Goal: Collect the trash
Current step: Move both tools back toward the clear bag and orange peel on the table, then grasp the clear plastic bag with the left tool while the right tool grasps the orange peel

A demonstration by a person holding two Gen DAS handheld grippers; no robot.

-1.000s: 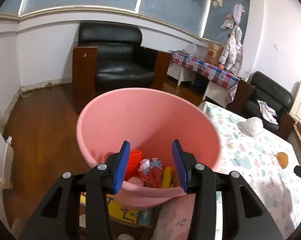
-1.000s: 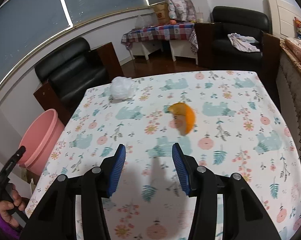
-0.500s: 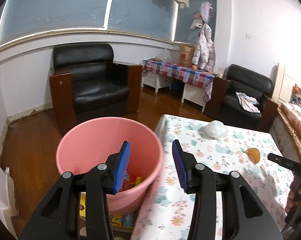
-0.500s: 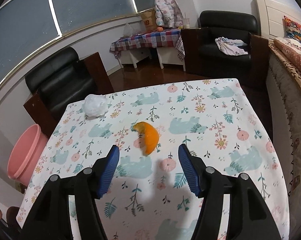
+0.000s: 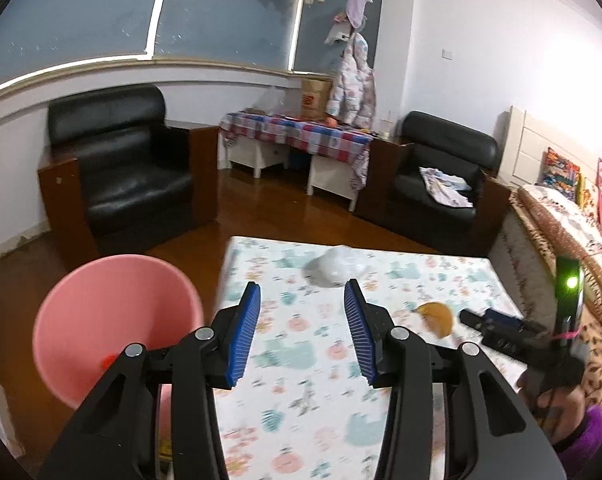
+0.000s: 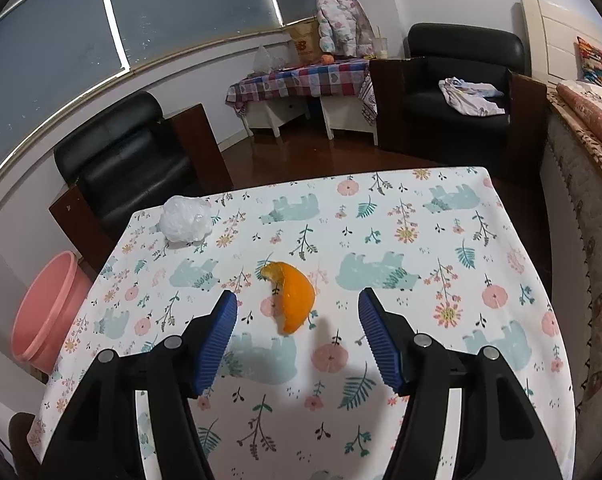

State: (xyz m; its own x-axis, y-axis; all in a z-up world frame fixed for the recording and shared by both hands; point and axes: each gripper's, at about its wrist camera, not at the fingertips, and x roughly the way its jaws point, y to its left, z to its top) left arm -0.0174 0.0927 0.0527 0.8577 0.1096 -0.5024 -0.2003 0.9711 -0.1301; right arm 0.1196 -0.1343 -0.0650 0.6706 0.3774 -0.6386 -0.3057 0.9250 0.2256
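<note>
Swinging away from the pink bucket (image 5: 117, 320), the left gripper (image 5: 301, 332) now hangs empty, fingers apart, over the table (image 6: 441, 360). With fingers just spread wider, the right gripper (image 6: 297, 336) frames the orange peel (image 6: 291, 296) mid-table. 2 pieces remain: it and the plastic wad (image 6: 185, 222) near the far left corner.

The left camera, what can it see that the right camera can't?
Only the left view shows the inside of the pink bucket with a red scrap at the bottom, the right gripper from outside, and the hand holding it.

Only the right view shows the orange peel up close, lying on the table ahead of the right gripper's open jaws.

Both show the table, the peel, the white plastic wad, the bucket and the black armchairs. Neither gripper holds anything; the left gripper is open too.
</note>
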